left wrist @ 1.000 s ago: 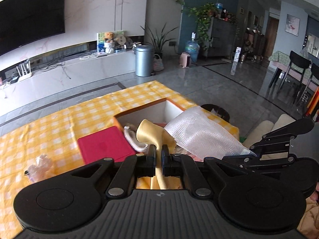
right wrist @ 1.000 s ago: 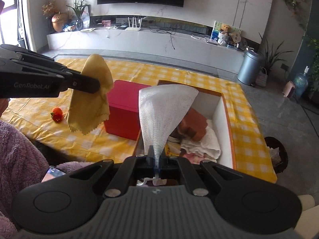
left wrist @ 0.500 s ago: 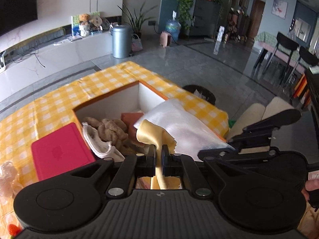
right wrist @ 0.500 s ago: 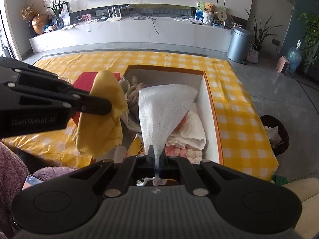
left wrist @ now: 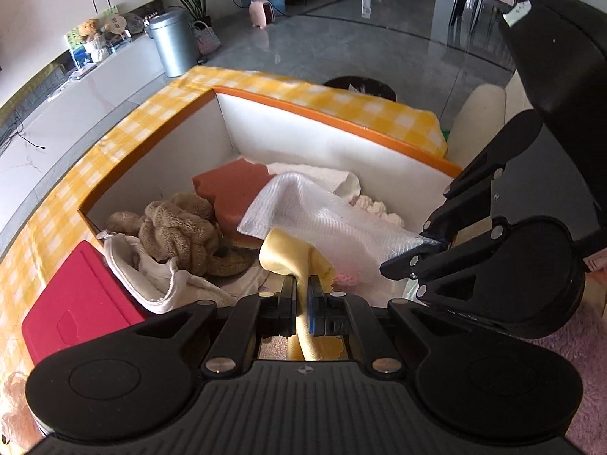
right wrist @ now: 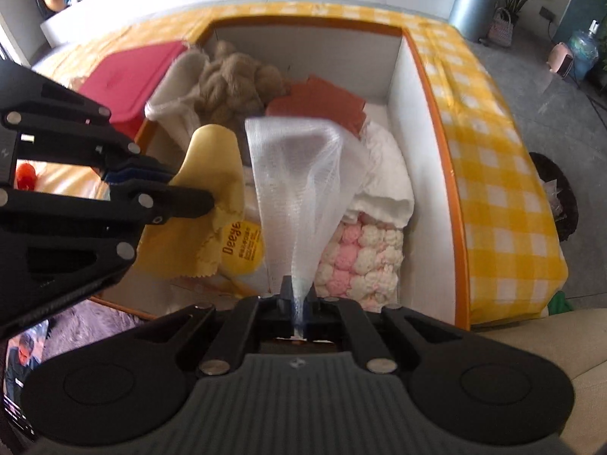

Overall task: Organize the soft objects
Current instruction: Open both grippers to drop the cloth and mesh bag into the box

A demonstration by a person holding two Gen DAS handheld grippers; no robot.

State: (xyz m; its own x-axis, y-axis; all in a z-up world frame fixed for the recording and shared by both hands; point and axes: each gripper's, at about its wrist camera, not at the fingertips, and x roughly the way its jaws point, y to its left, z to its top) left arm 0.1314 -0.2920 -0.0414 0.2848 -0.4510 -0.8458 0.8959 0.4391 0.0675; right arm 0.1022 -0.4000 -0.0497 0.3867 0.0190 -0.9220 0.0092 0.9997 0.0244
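Closest in, the left gripper (left wrist: 302, 292) has its fingers pinched tight on a yellow cloth (left wrist: 292, 256), which bunches up above the tips and hangs down below them. Just to its right, the right gripper (right wrist: 299, 301) is clamped on the narrow end of a white mesh sheet (right wrist: 303, 174) that fans out wide over the box (right wrist: 428, 87). Both are held above the near part of the open box, the yellow cloth just beside the mesh.

Under them, inside the white-walled, orange-rimmed box, a round yellow label (right wrist: 242, 244) lies near the front, partly covered by the cloth's pinked edge. Beside it sits a pink-and-white bobbled pad (right wrist: 360, 261), and behind that a crumpled white towel (right wrist: 383, 178). Further in, a rust-coloured sponge (left wrist: 227, 189) lies against the back, with a brown fuzzy bundle (left wrist: 178, 231) to its left and an off-white fabric bag (left wrist: 151, 269) draped over the left wall, touching the bundle.

Outside the box, a red lid (left wrist: 79, 303) rests against that left wall on the yellow checked tablecloth (right wrist: 493, 144). A small orange thing (right wrist: 25, 176), too blurred to name, lies on the cloth behind the left gripper. Beyond the table stands a grey bin (left wrist: 174, 43).
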